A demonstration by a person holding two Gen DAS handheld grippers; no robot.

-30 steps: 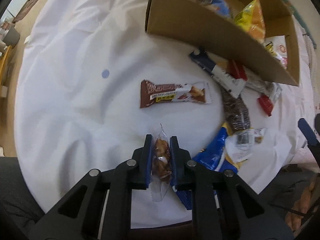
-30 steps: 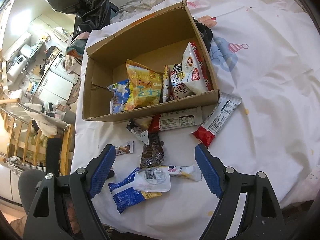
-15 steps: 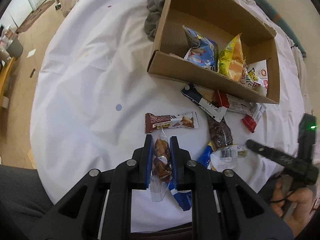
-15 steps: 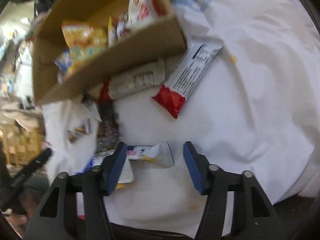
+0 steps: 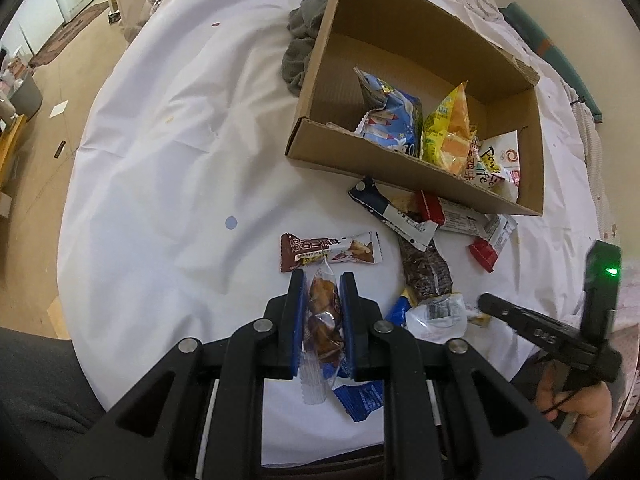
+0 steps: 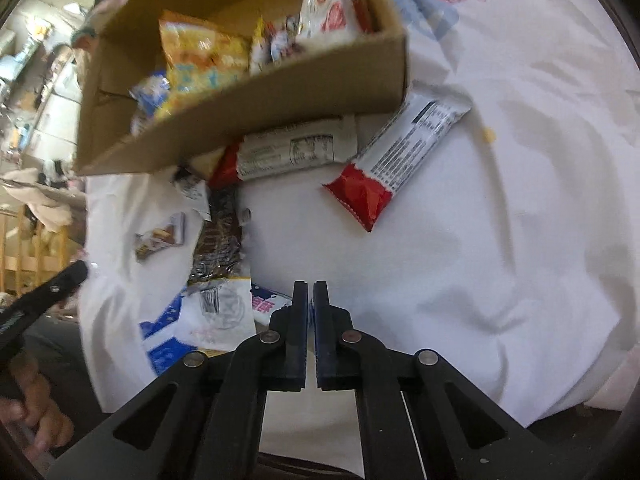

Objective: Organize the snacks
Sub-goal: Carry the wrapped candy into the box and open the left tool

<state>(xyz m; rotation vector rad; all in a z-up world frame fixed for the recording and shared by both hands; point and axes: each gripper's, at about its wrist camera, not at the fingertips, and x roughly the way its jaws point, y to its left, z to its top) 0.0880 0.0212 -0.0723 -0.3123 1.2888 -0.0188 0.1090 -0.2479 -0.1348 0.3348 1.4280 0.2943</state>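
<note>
Left gripper (image 5: 323, 284) clamped on crinkly clear pastry packet (image 5: 322, 316), right gripper (image 6: 311, 294) pinching small white wrapper (image 6: 270, 305), open-topped cardboard box (image 5: 404, 168) beyond, smooth white cloth (image 5: 168, 168) spreading leftward

Cardboard box (image 5: 404, 168): on the tablecloth (image 5: 160, 184) — far side, snack bags inside.
Loose bars (image 5: 432, 216): just before the box's near wall.
Chocolate bar (image 5: 330, 251): left of them — apart.
Grey cloth (image 5: 300, 52): left of the box, touching it.
</note>
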